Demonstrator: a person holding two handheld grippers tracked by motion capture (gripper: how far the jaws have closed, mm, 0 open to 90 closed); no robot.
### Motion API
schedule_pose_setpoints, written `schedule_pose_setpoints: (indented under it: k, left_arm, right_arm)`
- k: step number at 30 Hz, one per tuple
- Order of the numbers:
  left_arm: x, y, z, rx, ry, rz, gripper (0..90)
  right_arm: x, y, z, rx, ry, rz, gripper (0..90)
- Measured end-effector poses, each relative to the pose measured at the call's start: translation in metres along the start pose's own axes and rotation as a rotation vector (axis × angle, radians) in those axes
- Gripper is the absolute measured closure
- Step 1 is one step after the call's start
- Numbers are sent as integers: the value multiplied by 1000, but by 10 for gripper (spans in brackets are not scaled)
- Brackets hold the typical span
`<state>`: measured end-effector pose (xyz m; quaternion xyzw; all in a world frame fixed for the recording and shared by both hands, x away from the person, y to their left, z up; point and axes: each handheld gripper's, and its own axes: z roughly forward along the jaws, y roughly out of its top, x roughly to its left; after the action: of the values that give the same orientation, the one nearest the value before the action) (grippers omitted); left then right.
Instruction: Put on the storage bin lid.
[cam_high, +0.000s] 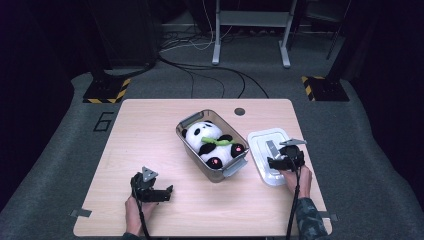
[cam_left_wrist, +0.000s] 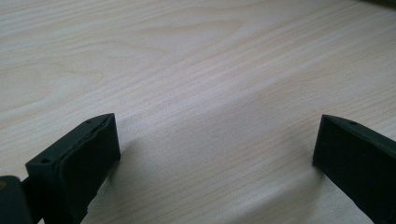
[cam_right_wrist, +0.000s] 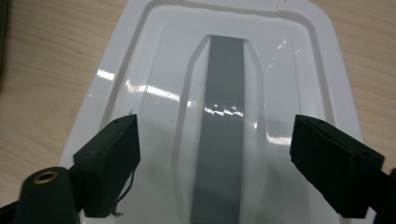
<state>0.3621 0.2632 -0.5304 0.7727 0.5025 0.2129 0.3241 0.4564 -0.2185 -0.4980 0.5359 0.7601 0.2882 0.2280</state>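
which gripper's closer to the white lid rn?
Right. The right gripper hovers over the white lid, jaws open astride its grey handle strip. The left gripper is open over bare table, well left.

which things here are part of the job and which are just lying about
Part of the job:
- white lid, under the open right tool
- clear box
- panda plush lying in the box

Lying about:
- open left tool, over bare table
- cables on the floor
- grey frame legs
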Motion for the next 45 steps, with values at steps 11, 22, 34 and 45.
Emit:
schedule_pose_setpoints:
  k: [11,22,34,45]
  left_arm:
    - [0,0,0,-3,3,0,4]
    - [-1,0,1,-10,4,-8,4]
    - [0,0,0,-4,2,0,5]
    - [0,0,0,0,-3,1,6]
  right_arm:
    - [-6,6,10,27,-2,65,610]
    - [-9,3,9,8,8,79,666]
    - [-11,4,-8,7,44,75,666]
    - [-13,14,-41,-18,63,85,667]
